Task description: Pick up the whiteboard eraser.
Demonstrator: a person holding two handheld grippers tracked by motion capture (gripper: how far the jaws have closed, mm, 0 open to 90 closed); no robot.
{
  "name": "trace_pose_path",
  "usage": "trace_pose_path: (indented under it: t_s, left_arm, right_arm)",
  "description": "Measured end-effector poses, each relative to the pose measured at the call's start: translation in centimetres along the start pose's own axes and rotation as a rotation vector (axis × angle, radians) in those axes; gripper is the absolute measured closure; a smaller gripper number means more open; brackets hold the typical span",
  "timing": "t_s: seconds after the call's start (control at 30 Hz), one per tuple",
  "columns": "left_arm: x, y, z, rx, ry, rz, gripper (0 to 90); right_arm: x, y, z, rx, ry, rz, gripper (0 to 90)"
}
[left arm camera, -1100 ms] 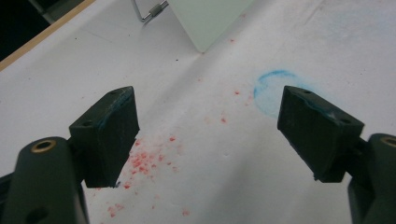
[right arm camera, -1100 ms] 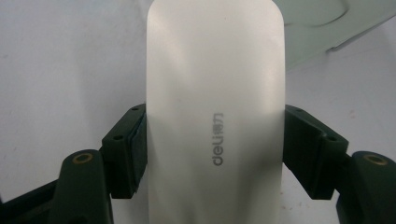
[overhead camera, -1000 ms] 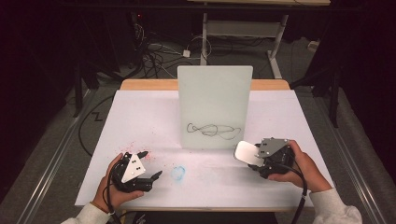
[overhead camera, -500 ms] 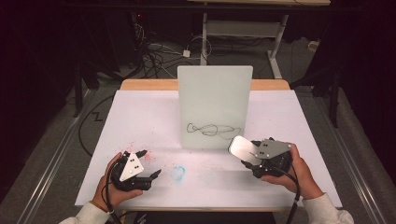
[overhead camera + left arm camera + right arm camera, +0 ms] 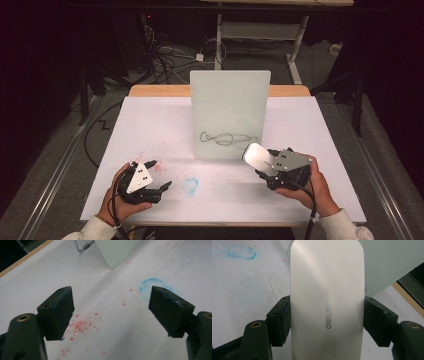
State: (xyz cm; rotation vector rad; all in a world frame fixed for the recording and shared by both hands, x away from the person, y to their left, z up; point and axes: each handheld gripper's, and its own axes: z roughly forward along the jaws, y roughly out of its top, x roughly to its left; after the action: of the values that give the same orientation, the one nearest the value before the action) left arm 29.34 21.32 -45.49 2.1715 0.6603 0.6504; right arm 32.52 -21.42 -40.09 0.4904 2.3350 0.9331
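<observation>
White eraser clamped in the right gripper, at the whiteboard's lower right corner.

The eraser [image 5: 327, 302] juts forward from between the right gripper [image 5: 272, 165]'s jaws, which press on its two long sides; its far end sits just near of the upright whiteboard [image 5: 230, 107] and right of the black scribble [image 5: 227, 138]. The left gripper [image 5: 161, 181] rests at the near left of the table [image 5: 150, 120] with jaws wide apart and empty, over red specks [image 5: 80, 326], a blue ring [image 5: 190, 185] just to its right.
</observation>
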Motion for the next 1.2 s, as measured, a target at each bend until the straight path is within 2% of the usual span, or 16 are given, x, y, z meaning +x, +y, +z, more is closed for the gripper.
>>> trace_pose_path:
  t_s: [0.4, 0.57, 0.97, 1.2]
  left_arm:
    - [0.1, -0.7, -0.9, 0.002, 0.024, -0.023, 19.7]
    - [0.0, -1.0, -1.3, -0.003, 0.035, -0.033, 19.7]
    - [0.0, -1.3, -1.5, 0.004, 0.046, -0.040, 19.7]
    - [0.0, -1.4, -1.8, -0.001, 0.049, -0.051, 19.7]
  right_arm:
    - [0.5, 1.1, 1.3, -0.023, -0.004, -0.015, 31.1]
    - [0.9, 1.6, 1.8, -0.032, 0.028, -0.034, 31.1]
    - [1.6, 2.3, 2.5, -0.042, 0.052, -0.053, 31.1]
    - [2.2, 2.8, 3.1, -0.035, 0.030, -0.065, 31.1]
